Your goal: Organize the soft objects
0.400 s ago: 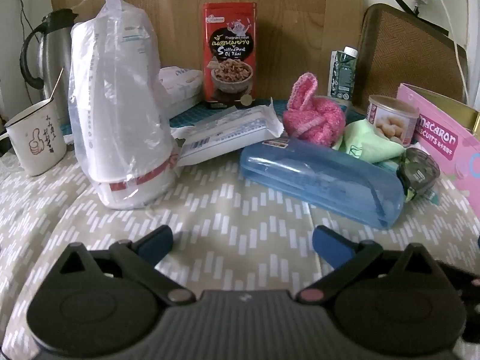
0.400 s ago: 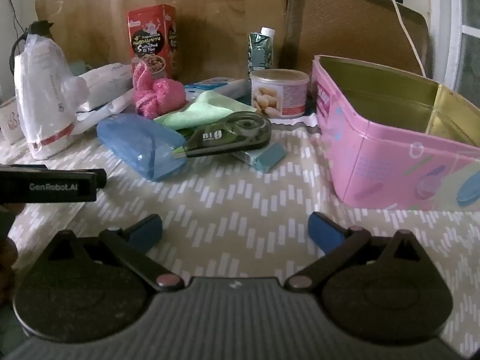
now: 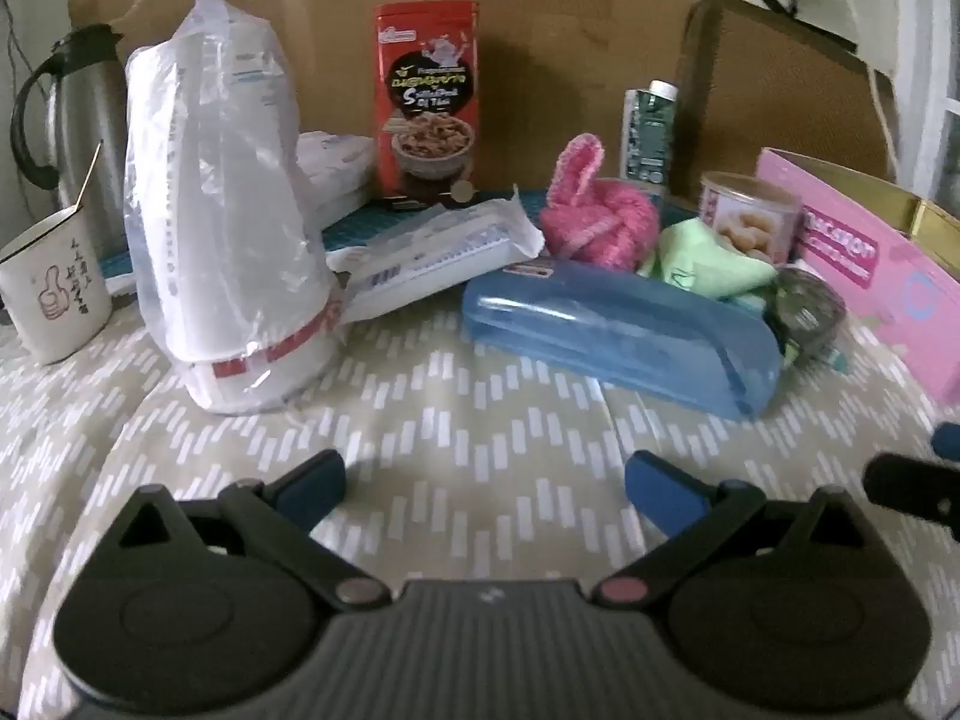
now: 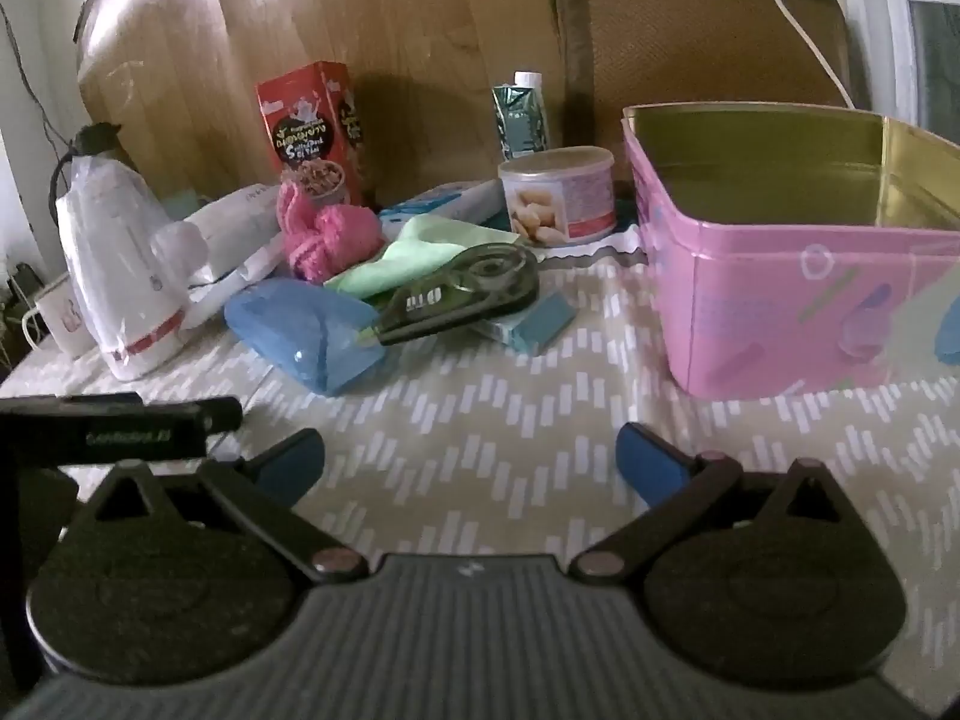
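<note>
Both views are creeping closer to the clutter | left gripper (image 3: 485,483) and right gripper (image 4: 470,462) gaping wide, holding nothing | risk: dispenser (image 4: 465,294) is lying on cloth (image 4: 414,258), likely dragging along.

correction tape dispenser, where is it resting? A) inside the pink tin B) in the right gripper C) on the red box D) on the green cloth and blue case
D: the correction tape dispenser lies across the green cloth with its tip over the blue case; the pink tin holds nothing visible, and the right gripper is open.
</note>
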Demonstrator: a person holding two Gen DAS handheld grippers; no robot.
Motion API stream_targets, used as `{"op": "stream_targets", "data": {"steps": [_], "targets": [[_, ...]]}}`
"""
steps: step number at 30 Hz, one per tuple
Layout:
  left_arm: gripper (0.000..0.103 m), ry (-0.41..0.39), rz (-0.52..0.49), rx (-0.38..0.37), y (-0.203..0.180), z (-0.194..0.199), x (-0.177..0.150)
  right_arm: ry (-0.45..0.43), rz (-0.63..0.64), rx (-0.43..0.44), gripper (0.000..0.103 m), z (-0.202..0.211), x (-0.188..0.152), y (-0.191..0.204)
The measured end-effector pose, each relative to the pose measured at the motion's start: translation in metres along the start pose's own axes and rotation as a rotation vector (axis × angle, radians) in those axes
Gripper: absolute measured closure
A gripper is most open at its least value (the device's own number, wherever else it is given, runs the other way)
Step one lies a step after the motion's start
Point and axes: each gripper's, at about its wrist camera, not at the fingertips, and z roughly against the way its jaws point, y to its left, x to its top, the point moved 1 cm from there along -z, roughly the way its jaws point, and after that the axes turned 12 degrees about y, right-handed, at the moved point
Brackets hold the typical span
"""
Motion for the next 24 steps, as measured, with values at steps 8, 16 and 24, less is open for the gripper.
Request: {"op": "stream_targets", "data": {"steps": [8,16,24], "targets": [[0.000,-0.049,0.068,-0.131,0.019,0.011,-0.004,0.033,0.099,-0.008,0.000,-0.002,-0.002,0.011],[0.001,-0.105,0.262,-0.197,0.050,0.013,-0.006,0.028,0.168,0.034,0.044,-0.007,0.009,0.021],[0.002,-0.137,0.285,-0.221,0.053,0.018,-0.013,0.047,-0.048,0.168,0.050,-0.020,0.043,0.002]]}}
